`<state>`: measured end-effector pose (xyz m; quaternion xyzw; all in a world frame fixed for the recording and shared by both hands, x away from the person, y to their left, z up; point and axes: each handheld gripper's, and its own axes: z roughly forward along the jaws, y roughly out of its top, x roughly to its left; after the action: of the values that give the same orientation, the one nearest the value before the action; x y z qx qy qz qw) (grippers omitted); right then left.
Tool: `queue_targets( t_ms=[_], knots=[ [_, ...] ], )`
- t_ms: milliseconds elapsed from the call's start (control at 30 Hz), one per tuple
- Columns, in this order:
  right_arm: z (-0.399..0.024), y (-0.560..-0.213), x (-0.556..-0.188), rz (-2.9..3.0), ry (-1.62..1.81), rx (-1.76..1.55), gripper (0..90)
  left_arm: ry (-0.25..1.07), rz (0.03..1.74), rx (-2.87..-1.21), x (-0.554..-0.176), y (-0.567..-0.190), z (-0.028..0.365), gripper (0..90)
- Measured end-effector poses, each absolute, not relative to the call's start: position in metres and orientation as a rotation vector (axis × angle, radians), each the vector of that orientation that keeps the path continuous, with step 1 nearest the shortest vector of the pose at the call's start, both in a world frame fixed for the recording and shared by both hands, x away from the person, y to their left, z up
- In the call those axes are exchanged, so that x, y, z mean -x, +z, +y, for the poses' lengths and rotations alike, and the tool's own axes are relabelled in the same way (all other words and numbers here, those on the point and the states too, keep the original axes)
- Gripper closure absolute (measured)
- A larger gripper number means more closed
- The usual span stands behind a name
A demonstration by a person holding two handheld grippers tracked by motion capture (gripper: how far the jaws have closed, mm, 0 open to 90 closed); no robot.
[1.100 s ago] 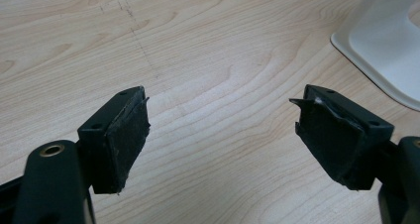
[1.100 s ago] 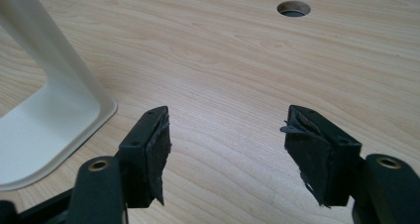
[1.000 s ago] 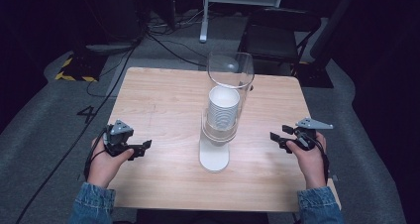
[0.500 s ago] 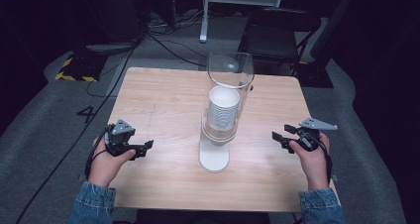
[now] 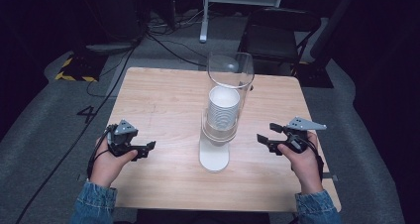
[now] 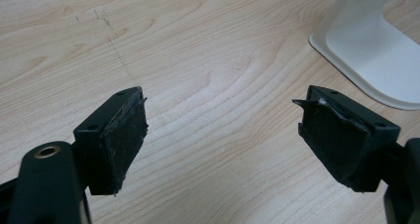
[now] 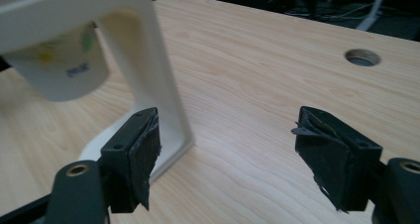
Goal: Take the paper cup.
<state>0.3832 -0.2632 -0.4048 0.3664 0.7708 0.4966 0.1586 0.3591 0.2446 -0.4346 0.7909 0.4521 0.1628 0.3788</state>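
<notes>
High view: we see the cup dispenser [image 5: 220, 130] at the centre of the frame, standing on the wooden surface [image 5: 158, 100] with a stack of paper cups [image 5: 224, 107] in its clear tube. Our left tool [image 5: 143, 148] sits at lower left, jaws apart and empty. Our right tool [image 5: 265, 135], at lower right, has just been opening its jaws, nothing between them; both point toward the dispenser.

Two grippers flank a cup dispenser on a wooden table

The cup dispenser [image 5: 220, 130] stands mid-table [image 5: 158, 95] holding stacked paper cups [image 5: 223, 107]; the left gripper [image 5: 143, 148] and right gripper [image 5: 263, 136], its jaws just opening with nothing between, point at it, apart from it
</notes>
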Motion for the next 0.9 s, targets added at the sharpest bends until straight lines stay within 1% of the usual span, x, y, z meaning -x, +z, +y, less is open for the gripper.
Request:
queue_targets(
  t_ms=[333, 533, 900],
  knots=[
    [-0.219, -0.402, -0.374, 2.288, 1.516, -0.921, 20.9, 0.402, 1.154, -2.024, -0.360, -0.437, 0.242, 18.6],
    [-0.193, -0.403, -0.370, 2.321, 1.538, -0.847, 19.7, 0.394, 1.155, -2.027, -0.360, -0.439, 0.242, 18.7],
    [-0.162, -0.410, -0.370, 2.314, 1.583, -0.804, 16.6, 0.384, 1.159, -2.035, -0.361, -0.442, 0.240, 18.6]
  ],
)
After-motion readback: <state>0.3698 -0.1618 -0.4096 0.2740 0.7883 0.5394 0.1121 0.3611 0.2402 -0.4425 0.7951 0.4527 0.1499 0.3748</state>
